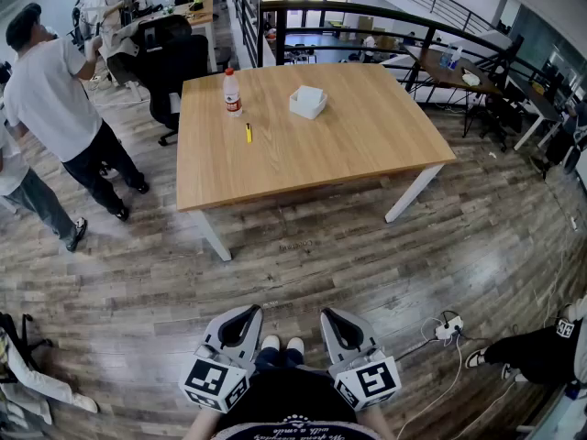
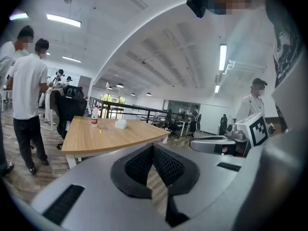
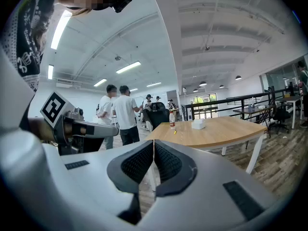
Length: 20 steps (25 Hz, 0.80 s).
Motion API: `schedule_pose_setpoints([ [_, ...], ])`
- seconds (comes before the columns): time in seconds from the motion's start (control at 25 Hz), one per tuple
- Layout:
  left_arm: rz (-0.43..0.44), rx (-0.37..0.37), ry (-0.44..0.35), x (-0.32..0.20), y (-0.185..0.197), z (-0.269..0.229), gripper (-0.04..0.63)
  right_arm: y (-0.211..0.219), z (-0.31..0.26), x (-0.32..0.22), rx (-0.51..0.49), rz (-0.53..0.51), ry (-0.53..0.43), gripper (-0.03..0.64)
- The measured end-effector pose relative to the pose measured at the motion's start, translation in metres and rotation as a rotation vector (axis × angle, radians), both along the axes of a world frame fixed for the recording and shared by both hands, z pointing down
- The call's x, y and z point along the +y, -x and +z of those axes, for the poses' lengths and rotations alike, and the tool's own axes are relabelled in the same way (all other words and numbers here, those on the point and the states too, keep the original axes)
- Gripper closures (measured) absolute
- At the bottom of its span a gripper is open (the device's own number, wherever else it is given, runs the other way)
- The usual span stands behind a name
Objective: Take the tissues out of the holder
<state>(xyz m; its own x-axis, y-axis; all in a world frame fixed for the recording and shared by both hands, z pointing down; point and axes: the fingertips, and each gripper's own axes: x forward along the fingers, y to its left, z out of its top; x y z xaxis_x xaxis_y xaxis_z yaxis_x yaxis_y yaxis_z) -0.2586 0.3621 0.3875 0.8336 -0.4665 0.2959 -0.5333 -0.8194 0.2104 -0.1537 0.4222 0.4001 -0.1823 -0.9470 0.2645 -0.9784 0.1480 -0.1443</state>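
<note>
Head view: tissue holder (image 1: 308, 102) on far desk (image 1: 367, 154); bottle (image 1: 233, 92) and yellow stick (image 1: 248, 133) left of it. Left gripper (image 1: 244, 314) and right gripper (image 1: 334, 319) near, fingers together, empty; wooden floor (image 1: 303, 264) between.

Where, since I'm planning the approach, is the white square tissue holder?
In the head view the white square tissue holder sits on the light wooden table, towards its far edge, right of the red-labelled plastic bottle.
</note>
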Motion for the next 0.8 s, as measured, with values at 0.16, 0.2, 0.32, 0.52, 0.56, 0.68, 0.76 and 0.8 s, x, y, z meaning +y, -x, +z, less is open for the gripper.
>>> schedule_pose_setpoints([
  [0.16, -0.014, 0.015, -0.015, -0.019, 0.003, 0.002, 0.590, 0.000, 0.005, -0.018, 0.012, -0.009, -0.006, 0.600],
  [0.2, -0.017, 0.015, -0.013, -0.020, 0.004, 0.003, 0.589, 0.001, 0.007, -0.018, 0.011, -0.009, -0.001, 0.600],
  [0.32, -0.025, 0.014, -0.005, -0.022, 0.007, 0.005, 0.589, 0.002, 0.012, -0.017, 0.006, -0.010, 0.014, 0.600],
  [0.52, -0.024, 0.009, 0.022, -0.025, 0.008, 0.011, 0.589, 0.002, 0.019, -0.017, 0.001, -0.009, 0.049, 0.600],
  [0.56, -0.023, 0.009, 0.026, -0.025, 0.007, 0.012, 0.589, 0.002, 0.020, -0.016, 0.000, -0.007, 0.054, 0.600],
  [0.68, -0.019, 0.007, 0.028, -0.026, 0.004, 0.013, 0.591, -0.002, 0.021, -0.015, -0.004, -0.003, 0.058, 0.600],
  [0.76, -0.015, 0.007, 0.021, -0.027, 0.001, 0.012, 0.589, -0.005, 0.019, -0.015, -0.022, -0.004, 0.042, 0.600],
  [0.8, -0.014, 0.008, 0.017, -0.028, 0.000, 0.011, 0.589, -0.008, 0.018, -0.015, -0.035, -0.004, 0.030, 0.600],
])
